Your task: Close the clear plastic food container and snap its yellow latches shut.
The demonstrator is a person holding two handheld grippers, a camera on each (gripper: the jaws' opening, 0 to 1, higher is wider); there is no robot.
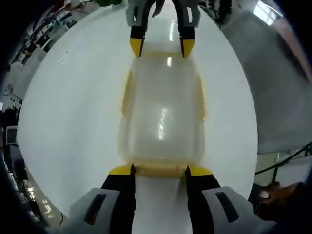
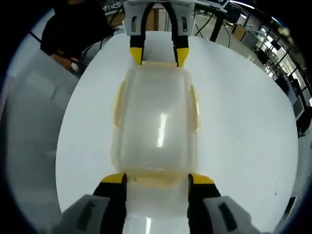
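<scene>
A clear plastic food container [image 1: 163,114] sits lid-down-shut on a round white table [image 1: 73,112], squarely between two hand-held grippers that face each other across it. Its walls and lid are frosted and catch a bright streak of ceiling light, so whatever may be inside cannot be made out. Yellow latches [image 1: 127,92] run along both long sides and both short ends, lying close against the box.

In the left gripper view, the container's long axis runs straight away from the camera. The left gripper [image 1: 160,170] has its yellow-tipped jaws spread, one at each corner of the near end latch; whether they press on it is unclear. At the far end the right gripper [image 1: 161,47] reaches in, jaws likewise apart beside that end latch.

The right gripper view shows the same arrangement from the opposite end: container [image 2: 156,122] lengthwise, near jaws spread at its end latch, the other gripper at the far end. Beyond the table's edge a person in dark clothing [image 2: 73,29] is partly cut off.
</scene>
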